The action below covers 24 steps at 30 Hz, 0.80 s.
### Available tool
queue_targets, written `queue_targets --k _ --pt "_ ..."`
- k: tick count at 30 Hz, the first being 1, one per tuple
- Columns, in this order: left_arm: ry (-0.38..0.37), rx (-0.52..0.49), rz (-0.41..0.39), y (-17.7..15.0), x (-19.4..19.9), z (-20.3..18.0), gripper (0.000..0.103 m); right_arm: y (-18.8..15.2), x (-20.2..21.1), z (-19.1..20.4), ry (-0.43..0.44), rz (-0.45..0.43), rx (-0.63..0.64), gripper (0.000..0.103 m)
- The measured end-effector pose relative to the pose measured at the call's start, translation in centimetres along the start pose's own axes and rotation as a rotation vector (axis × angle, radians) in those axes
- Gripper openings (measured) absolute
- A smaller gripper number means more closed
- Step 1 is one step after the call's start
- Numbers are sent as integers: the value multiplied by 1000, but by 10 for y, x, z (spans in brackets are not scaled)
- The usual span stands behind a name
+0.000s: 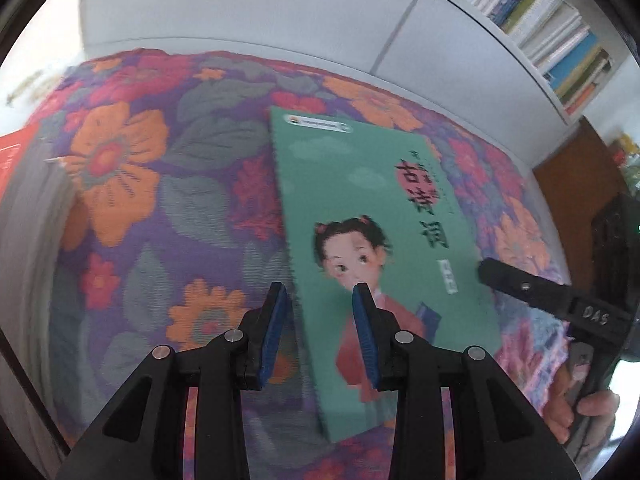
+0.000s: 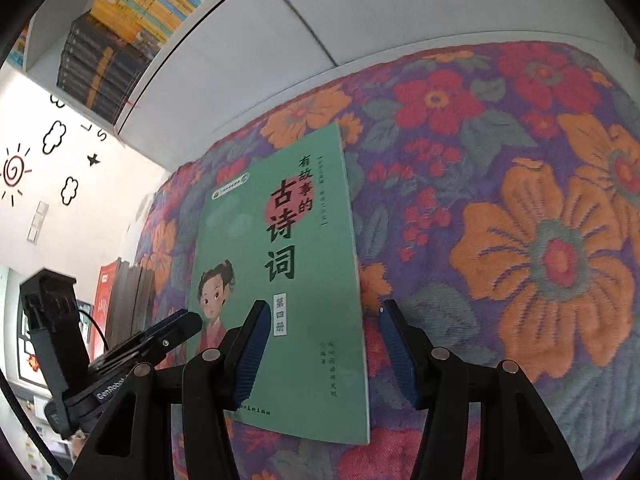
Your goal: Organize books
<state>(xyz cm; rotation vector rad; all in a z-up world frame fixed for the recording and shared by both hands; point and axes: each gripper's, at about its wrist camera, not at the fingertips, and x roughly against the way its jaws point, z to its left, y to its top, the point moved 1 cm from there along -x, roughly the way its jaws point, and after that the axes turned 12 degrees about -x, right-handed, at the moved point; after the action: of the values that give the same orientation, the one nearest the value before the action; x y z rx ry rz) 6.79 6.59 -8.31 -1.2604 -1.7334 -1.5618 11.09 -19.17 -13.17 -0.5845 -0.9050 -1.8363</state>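
A green book (image 1: 380, 208) with a cartoon child and Chinese title on its cover lies flat on the flowered tablecloth (image 1: 140, 200). My left gripper (image 1: 320, 288) hovers over the book's left edge, open, with a narrow gap and nothing between the blue pads. The right gripper's finger (image 1: 520, 288) reaches in by the book's right edge. In the right wrist view my right gripper (image 2: 325, 305) is open and stands wide over the right edge of the book (image 2: 240, 248). The left gripper (image 2: 176, 324) comes in from the left.
A white shelf unit (image 1: 440, 52) behind the table holds rows of books (image 1: 540, 20), also seen as rows of books (image 2: 120, 40). More books (image 2: 128, 300) stand at the table's left end, shown as a pile of books (image 1: 24, 208). A hand (image 1: 580, 412) grips the right tool.
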Motion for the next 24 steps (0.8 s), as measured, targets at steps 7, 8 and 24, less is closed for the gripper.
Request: queue_targets --k 7,8,24 --pt "21 -88 33 -12 10 -14 32 -18 -3 20 -63 32 77 59" --pt "13 -95 43 -20 15 -16 32 -22 -1 20 -67 41 81 60" --pt "-190 -214 164 -107 64 -30 32 -151 54 -7 -50 274 184 64"
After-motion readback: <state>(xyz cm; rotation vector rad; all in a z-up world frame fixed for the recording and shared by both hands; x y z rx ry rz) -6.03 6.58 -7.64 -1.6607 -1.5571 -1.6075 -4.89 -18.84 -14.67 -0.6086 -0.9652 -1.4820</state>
